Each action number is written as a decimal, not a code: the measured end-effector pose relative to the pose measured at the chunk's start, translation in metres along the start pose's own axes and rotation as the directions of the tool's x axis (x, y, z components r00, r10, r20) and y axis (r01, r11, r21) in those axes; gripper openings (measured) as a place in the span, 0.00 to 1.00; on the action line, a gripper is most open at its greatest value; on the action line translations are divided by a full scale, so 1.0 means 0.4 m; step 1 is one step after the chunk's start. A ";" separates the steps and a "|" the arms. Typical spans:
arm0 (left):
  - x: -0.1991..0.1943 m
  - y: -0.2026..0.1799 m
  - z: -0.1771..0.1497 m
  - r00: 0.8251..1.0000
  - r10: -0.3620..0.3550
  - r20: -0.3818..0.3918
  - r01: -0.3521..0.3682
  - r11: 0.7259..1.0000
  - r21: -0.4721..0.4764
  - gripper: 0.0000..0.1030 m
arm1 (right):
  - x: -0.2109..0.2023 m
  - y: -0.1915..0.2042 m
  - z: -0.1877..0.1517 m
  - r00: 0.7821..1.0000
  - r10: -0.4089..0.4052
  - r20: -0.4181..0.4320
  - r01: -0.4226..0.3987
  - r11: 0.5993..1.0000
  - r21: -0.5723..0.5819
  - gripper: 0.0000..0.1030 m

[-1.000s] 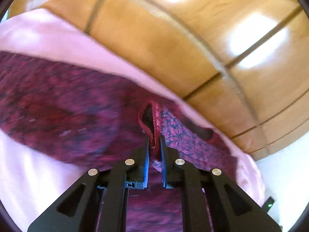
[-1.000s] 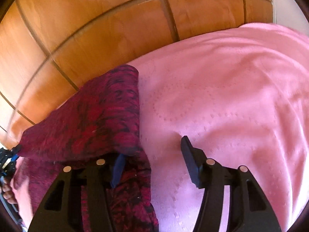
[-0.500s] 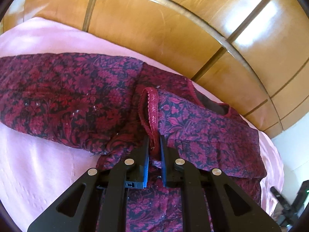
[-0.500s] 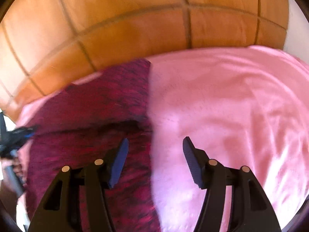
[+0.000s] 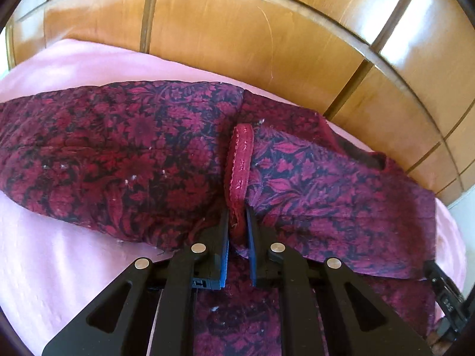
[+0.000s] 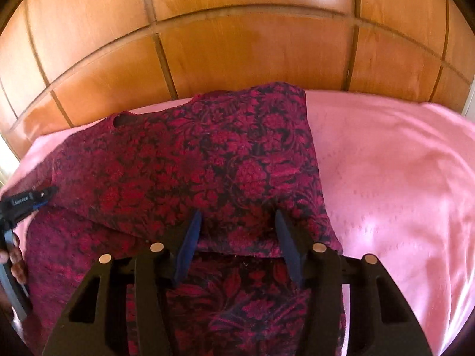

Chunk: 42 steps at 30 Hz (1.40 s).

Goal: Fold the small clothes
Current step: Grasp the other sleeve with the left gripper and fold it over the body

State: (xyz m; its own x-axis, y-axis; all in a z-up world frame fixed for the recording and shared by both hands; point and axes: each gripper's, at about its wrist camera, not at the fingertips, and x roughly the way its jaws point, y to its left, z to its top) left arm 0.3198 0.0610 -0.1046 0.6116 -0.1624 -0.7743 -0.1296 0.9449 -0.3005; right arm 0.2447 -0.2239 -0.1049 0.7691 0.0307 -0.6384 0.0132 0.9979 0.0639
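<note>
Crimson floral garment (image 5: 148,160) lies on our pink bedsheet (image 5: 59,261) before the wooden headboard (image 5: 237,29), partly folded.

Through the left wrist view, our left gripper (image 5: 237,222) stays clenched on the red trimmed cuff (image 5: 240,163), and the cloth now looks sharp where it was blurred a second ago. Through the right wrist view, our right gripper (image 6: 237,228) hangs released, fingers spread over the folded garment (image 6: 207,172); it has shifted left from the sheet (image 6: 386,178) onto the fabric.
</note>
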 end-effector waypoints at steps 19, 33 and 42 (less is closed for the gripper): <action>-0.280 0.476 -0.063 0.985 -0.046 0.169 0.121 0.875 -0.470 0.40 | -0.006 0.036 -0.027 0.993 -0.087 0.074 0.092 0.994 -0.064 0.52; -0.298 0.861 0.036 0.976 0.060 0.209 0.120 0.653 -0.748 0.40 | -0.007 0.037 -0.029 0.992 -0.097 0.078 0.102 0.992 -0.072 0.52; -0.315 0.795 0.094 0.967 0.110 0.228 0.070 0.750 -0.658 0.11 | -0.010 0.039 -0.031 0.991 -0.104 0.080 0.110 0.991 -0.079 0.53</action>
State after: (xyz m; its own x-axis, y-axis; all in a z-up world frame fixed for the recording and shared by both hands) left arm 0.2309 0.3926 -0.0815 0.7554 0.0113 -0.6552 -0.5677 0.5105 -0.6458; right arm 0.2340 -0.2078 -0.1107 0.8120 -0.0781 -0.5783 0.0474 0.9966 -0.0679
